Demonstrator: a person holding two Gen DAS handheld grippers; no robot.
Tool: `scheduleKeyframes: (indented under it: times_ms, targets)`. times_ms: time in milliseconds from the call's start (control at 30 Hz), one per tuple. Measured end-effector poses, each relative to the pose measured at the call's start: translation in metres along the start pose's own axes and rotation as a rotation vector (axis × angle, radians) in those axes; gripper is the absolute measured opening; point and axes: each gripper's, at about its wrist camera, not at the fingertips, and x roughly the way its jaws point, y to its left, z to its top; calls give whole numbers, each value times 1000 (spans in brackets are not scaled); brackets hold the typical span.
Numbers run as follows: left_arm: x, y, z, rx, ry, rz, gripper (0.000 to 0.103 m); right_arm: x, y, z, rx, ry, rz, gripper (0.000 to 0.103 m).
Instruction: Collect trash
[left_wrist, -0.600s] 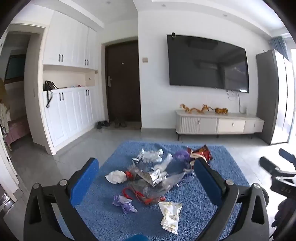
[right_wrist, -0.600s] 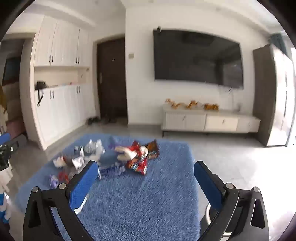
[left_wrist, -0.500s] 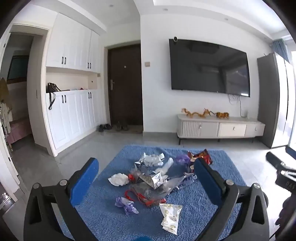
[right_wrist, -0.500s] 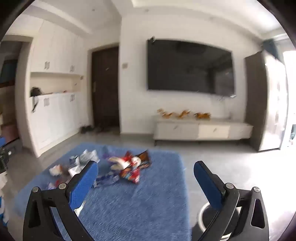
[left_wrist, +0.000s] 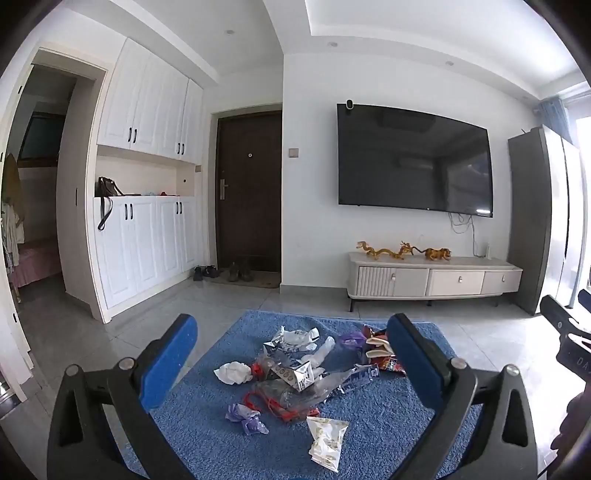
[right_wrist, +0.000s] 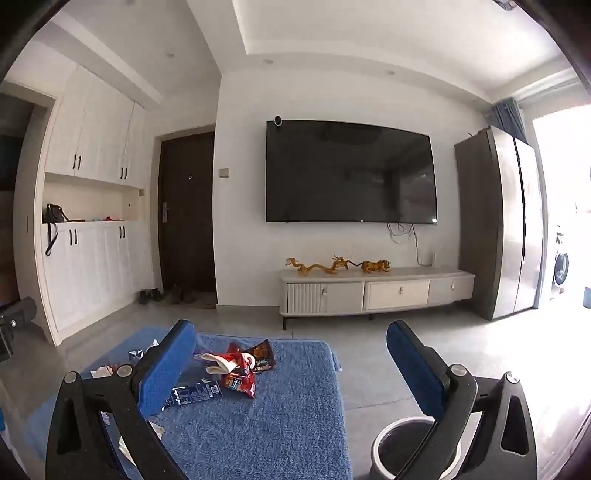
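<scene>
1. The trash pile (left_wrist: 295, 373) sits mid-rug on the blue rug (left_wrist: 388, 424): white paper wad (left_wrist: 233, 372), silver foil wrappers (left_wrist: 295, 374), clear plastic, a red strap, a purple wrapper (left_wrist: 245, 417), and a white snack bag (left_wrist: 327, 441) nearest us. Red snack bags (right_wrist: 240, 371) lie on the right side of the pile.
2. What changed: versus half a second ago both views are pitched up. The pile sits lower in frame and more ceiling shows. The right view is also sharp now, no blur, so that hand has settled.
3. New in the right view: the trash bin (right_wrist: 388, 443) shows more fully, on bare floor just off the rug's right edge, partly behind the right finger. That gives us the drop-off spot, near the right hand.
4. Left gripper (left_wrist: 291, 365): jaws spread wide, nothing between them, aimed at the pile from above and short of it.
5. Right gripper (right_wrist: 291, 369): jaws spread wide, empty, pointing level, with the red bags seen between its fingers.
6. Nothing is picked yet; our read is that the task is at its start.
7. Room: the rug edges are clear all round, and tiled floor lies open to the TV cabinet (right_wrist: 376, 291) and door. No obstacles stand near the pile. The only close item is the bin beside the right hand, so we watch that on the swing.
</scene>
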Motion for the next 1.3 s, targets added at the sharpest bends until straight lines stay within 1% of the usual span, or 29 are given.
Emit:
scheduleKeyframes:
  times_ms: [67,167,267,367,633,767,867,1033,1133,1300]
  targets:
    - [-1,-2,-3,9,-4,4,103,-2,1,1,-9,-3,-9,103]
    - [-2,-3,-4,21,5,-9,103,-10,-4,-1,9,-22,12,103]
    - [-1,-5,-4,31,5,1,103,-12,-7,0,3,-16,16,103]
    - [0,-2,-6,20,9,-8,103,-14,-12,1,18,-8,29,103]
    - [2,-5,-3,39,4,-11,103,-13,-25,2,37,-6,2,103]
    - [11,-8,-4,48,22,-24,103,-11,-31,3,48,16,0,103]
    - [19,-9,-6,47,42,-26,103,-5,-35,4,41,56,2,103]
    - [31,-6,-9,40,66,-25,103,5,-45,1,76,109,39,103]
    - [40,-4,-10,40,81,-19,103,13,-50,0,64,141,48,103]
    - [55,5,-13,25,110,-27,103,23,-56,-2,63,165,68,103]
